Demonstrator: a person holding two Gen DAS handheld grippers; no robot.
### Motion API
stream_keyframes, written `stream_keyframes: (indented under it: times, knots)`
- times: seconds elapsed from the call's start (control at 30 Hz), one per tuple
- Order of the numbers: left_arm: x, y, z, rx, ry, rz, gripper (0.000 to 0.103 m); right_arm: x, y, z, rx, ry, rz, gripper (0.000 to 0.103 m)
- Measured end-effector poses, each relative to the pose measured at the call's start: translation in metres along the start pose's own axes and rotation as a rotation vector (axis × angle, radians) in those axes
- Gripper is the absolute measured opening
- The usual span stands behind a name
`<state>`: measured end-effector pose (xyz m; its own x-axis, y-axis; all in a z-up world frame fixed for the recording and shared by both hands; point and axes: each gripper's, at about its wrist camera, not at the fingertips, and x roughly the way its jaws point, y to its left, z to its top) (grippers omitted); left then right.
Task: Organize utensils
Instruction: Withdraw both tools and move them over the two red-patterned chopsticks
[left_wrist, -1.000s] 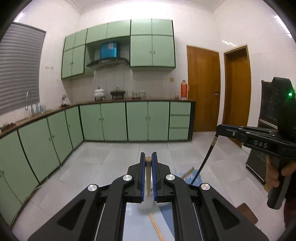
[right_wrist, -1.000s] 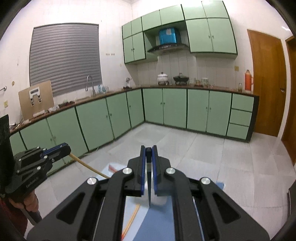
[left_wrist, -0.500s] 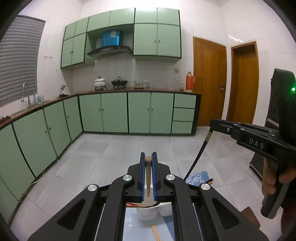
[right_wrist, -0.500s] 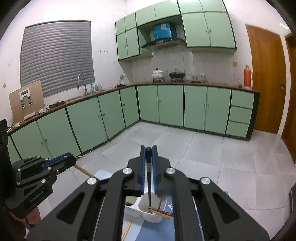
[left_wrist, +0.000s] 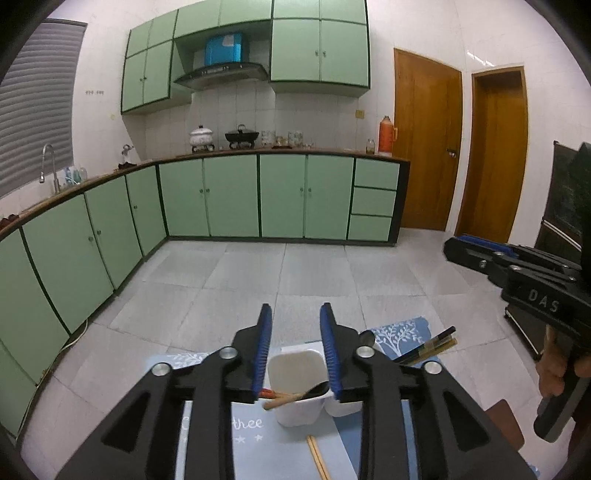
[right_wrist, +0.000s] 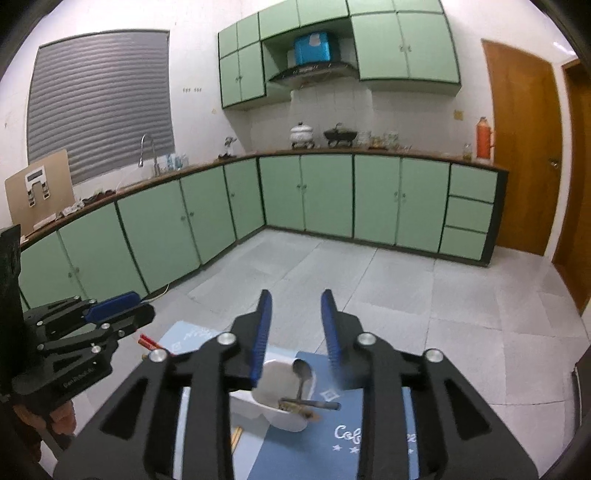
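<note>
1. My left gripper (left_wrist: 295, 347) has its blue-padded fingers (left_wrist: 263, 347) spread apart, with nothing between them.
2. Just below and between those fingers stands the white utensil holder (left_wrist: 295, 373) on a blue mat (left_wrist: 243, 428). Wooden chopsticks (left_wrist: 286, 398) and a dark spoon lie across its near compartment.
3. To the right of my left fingers, more chopstick ends (left_wrist: 434, 345) stick up out of the holder's other side, partly hidden by the finger.
4. A loose pair of wooden chopsticks (left_wrist: 318, 456) lies on the mat below the holder.
5. My right gripper (right_wrist: 295, 332) is also spread wide and holds nothing.
6. Under its fingers the holder (right_wrist: 275, 380) carries a metal spoon (right_wrist: 303, 373), bowl up, and dark chopsticks (right_wrist: 314, 405) across the rim.
</note>
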<state>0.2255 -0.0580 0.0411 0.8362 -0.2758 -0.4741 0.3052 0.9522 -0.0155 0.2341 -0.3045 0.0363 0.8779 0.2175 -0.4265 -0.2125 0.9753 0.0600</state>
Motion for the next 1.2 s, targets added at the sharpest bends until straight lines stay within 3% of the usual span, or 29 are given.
stream_keyframes:
  times: [0.27, 0.37, 0.43, 0.47, 0.6, 0.83, 1.2]
  knots:
    - [-0.061, -0.001, -0.010, -0.009, -0.120, 0.030, 0.052, -0.061, -0.002, -0.019, 0.019, -0.100, -0.042, 0.054]
    - [-0.080, -0.002, -0.026, -0.010, -0.139, 0.048, 0.059, -0.081, 0.000, -0.040, 0.035, -0.122, -0.056, 0.070]
    - [-0.089, -0.002, -0.040, -0.018, -0.139, 0.059, 0.064, -0.093, 0.002, -0.059, 0.055, -0.135, -0.074, 0.090]
    - [-0.093, -0.002, -0.050, -0.023, -0.136, 0.062, 0.068, -0.097, 0.002, -0.067, 0.064, -0.140, -0.084, 0.093]
    - [-0.101, -0.001, -0.091, -0.040, -0.098, 0.090, 0.082, -0.103, 0.009, -0.102, 0.069, -0.098, -0.106, 0.097]
    - [-0.086, 0.004, -0.157, -0.054, 0.048, 0.110, 0.082, -0.090, 0.029, -0.162, 0.070, 0.028, -0.109, 0.098]
    - [-0.070, 0.001, -0.224, -0.028, 0.162, 0.120, 0.082, -0.064, 0.057, -0.246, 0.088, 0.179, -0.099, 0.098]
